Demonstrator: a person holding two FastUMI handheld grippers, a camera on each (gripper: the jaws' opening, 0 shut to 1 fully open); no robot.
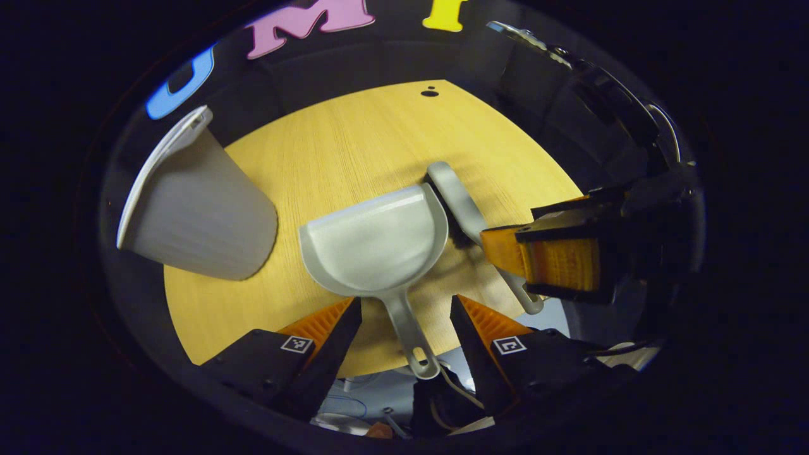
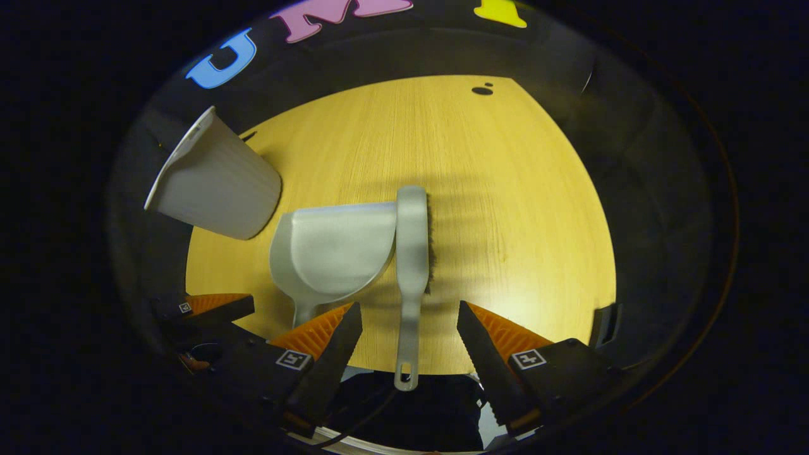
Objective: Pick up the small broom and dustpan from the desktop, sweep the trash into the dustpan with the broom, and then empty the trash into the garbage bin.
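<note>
Dustpan (image 1: 373,243) and broom (image 2: 412,253) lying side by side on worktop (image 2: 505,189), bin (image 1: 202,215) sitting at 10 o'clock; both grippers' jaws hanging open, straddling the handles, gripping nothing.

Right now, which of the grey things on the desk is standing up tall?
The garbage bin stands tall at the desk's left edge. The dustpan and the small broom lie flat, side by side.

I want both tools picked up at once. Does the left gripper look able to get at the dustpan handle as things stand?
Probably yes: the left gripper is open, with the dustpan handle lying between its fingers and nothing over it. The broom lies beside, under the right gripper.
</note>
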